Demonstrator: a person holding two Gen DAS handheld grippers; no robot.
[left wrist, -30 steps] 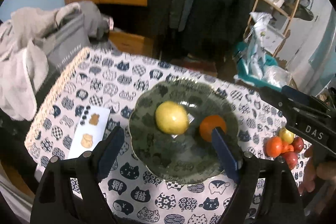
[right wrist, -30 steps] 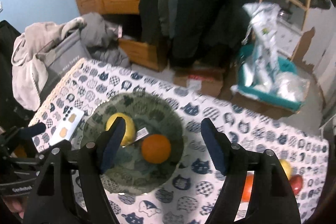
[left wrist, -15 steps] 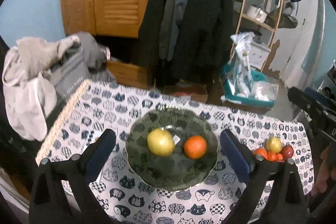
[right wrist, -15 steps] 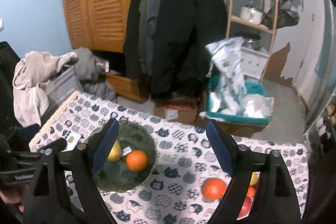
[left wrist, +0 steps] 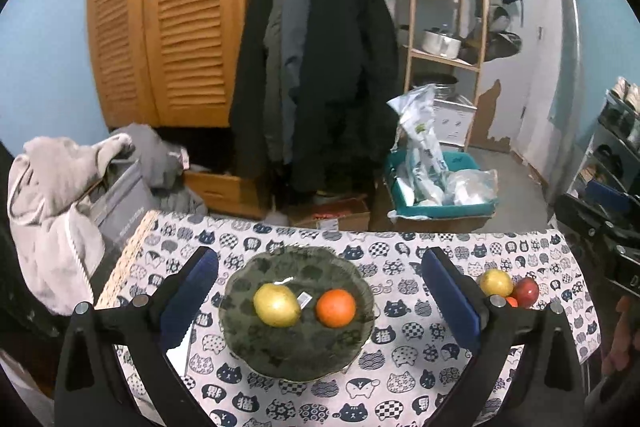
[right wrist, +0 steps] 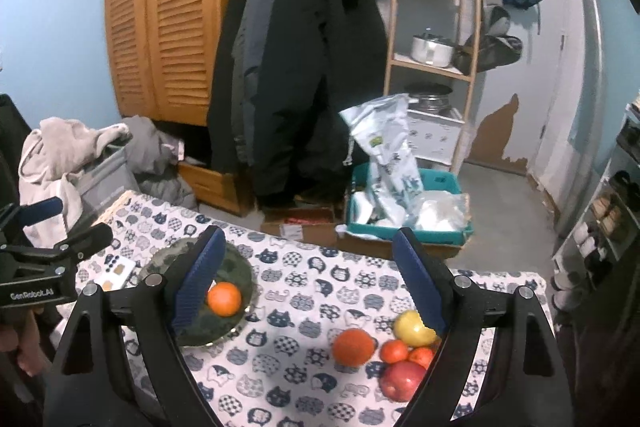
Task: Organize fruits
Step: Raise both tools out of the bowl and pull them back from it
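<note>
Now, from the left wrist, I see my left hand-held gripper [left wrist: 320, 303] spread wide, empty, above the plate [left wrist: 298, 355] holding a yellow apple [left wrist: 277, 305] and an orange [left wrist: 336, 307]. From the right wrist, my right hand-held gripper [right wrist: 308, 287] gapes wide over the tabletop [right wrist: 280, 367]; the loose fruit pile [right wrist: 394, 351] sits near right.

Yellow apple [left wrist: 277, 305], orange [left wrist: 335, 307] in plate [left wrist: 240, 339] — five fruits [right wrist: 390, 351] beside.

tablecloth [left wrist: 400, 359] is white with navy cat faces all over, plate [left wrist: 240, 339] at lower centre is dark green and mottled, holding a yellow apple [left wrist: 277, 305] and an orange [left wrist: 336, 307]. lower right of the right view: bigger orange [right wrist: 353, 345], yellow apple [right wrist: 412, 327], red apple [right wrist: 402, 380]. gripper pads [left wrist: 450, 301] are blue on black
</note>
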